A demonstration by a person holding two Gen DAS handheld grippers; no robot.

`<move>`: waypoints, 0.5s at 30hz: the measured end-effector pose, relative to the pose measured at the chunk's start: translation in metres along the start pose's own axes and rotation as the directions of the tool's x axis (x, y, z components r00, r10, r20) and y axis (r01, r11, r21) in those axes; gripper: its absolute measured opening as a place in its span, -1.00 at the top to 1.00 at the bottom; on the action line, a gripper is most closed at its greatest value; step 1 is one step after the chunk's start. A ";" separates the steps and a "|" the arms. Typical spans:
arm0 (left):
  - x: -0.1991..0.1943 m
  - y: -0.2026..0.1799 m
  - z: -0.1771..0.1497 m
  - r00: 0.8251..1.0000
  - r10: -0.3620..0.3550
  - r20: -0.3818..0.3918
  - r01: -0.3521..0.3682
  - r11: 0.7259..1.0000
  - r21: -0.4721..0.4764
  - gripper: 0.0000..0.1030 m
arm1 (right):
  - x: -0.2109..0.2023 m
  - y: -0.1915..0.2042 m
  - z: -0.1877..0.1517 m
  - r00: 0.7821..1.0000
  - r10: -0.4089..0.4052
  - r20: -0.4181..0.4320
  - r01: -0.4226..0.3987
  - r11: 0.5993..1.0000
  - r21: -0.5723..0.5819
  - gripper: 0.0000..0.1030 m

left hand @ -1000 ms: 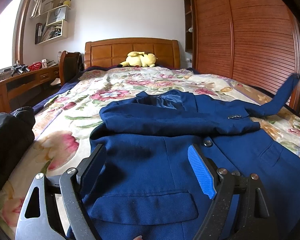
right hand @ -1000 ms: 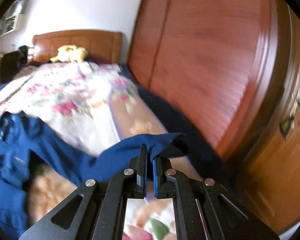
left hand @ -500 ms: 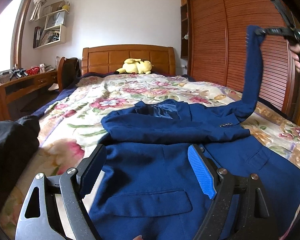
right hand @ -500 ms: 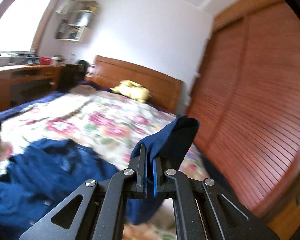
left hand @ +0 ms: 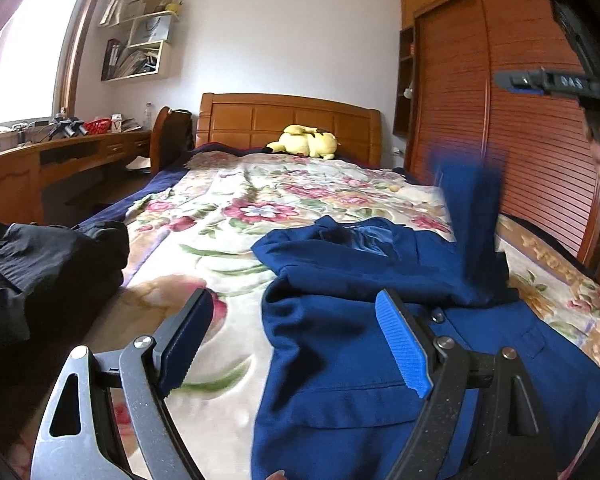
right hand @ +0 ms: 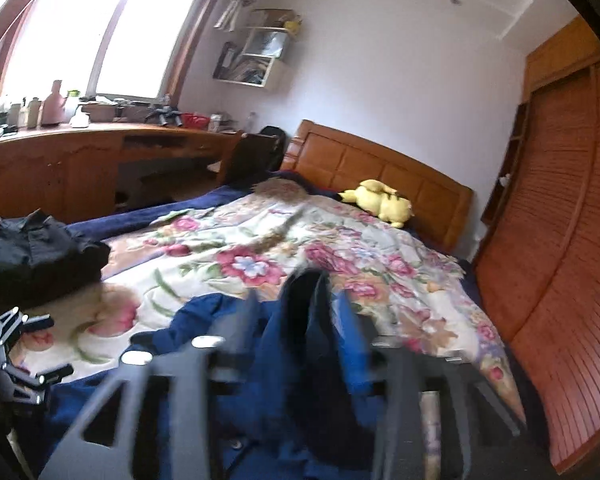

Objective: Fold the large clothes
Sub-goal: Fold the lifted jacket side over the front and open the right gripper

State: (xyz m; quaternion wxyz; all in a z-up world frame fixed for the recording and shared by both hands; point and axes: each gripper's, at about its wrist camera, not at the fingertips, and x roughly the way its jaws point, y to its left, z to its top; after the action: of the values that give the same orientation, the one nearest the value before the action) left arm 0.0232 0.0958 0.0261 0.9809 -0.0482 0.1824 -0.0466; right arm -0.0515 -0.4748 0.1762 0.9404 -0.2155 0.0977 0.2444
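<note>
A dark blue jacket (left hand: pixel 360 360) lies face up on the floral bedspread (left hand: pixel 260 200), one sleeve folded across its chest. My left gripper (left hand: pixel 296 320) hovers open just above the jacket's lower left edge, nothing between its fingers. High at the right, my right gripper (left hand: pixel 516 80) is held by a hand, its jaws opening. The other sleeve (left hand: pixel 472 216) is blurred, loose below it, dropping onto the jacket. In the right wrist view the right gripper (right hand: pixel 300 320) is blurred with the sleeve (right hand: pixel 308 312) showing between its spread fingers, untouched by the pads.
A black garment (left hand: pixel 40 268) is heaped at the bed's left edge. A yellow plush toy (left hand: pixel 304 146) rests by the wooden headboard (left hand: pixel 288 120). Slatted wardrobe doors (left hand: pixel 540 140) run along the right side, a wooden desk (left hand: pixel 60 160) and chair along the left.
The right gripper swung the sleeve up and over toward the jacket's middle, then its jaws parted and the sleeve fell free. The left gripper drifted left and stayed open.
</note>
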 end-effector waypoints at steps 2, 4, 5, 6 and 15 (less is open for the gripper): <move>0.002 0.002 0.001 1.000 0.001 -0.004 -0.001 1.000 -0.007 -0.63 | 0.005 -0.007 -0.005 1.000 0.003 -0.012 -0.003 1.000 0.003 -0.17; 0.003 0.002 0.002 1.000 -0.004 -0.006 0.004 1.000 -0.013 -0.63 | 0.018 -0.014 -0.007 0.999 0.003 -0.043 -0.003 1.000 -0.001 -0.17; 0.004 0.001 0.002 1.000 -0.007 -0.008 0.007 1.000 -0.013 -0.63 | 0.021 -0.018 -0.011 0.998 0.001 -0.062 -0.001 1.000 -0.001 -0.17; 0.004 0.000 0.002 1.000 -0.011 -0.011 0.011 1.000 -0.010 -0.63 | 0.025 -0.020 -0.012 0.997 -0.001 -0.078 0.001 1.000 0.001 -0.17; 0.013 -0.011 -0.004 0.999 -0.012 -0.042 0.013 0.999 0.033 -0.63 | 0.100 -0.033 -0.048 0.958 0.043 -0.283 -0.005 0.991 0.133 -0.17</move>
State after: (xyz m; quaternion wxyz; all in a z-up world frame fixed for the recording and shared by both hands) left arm 0.0328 0.0828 0.0192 0.9772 -0.0321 0.2019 -0.0566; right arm 0.0475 -0.4811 0.1167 0.9256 -0.1852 0.2504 0.2152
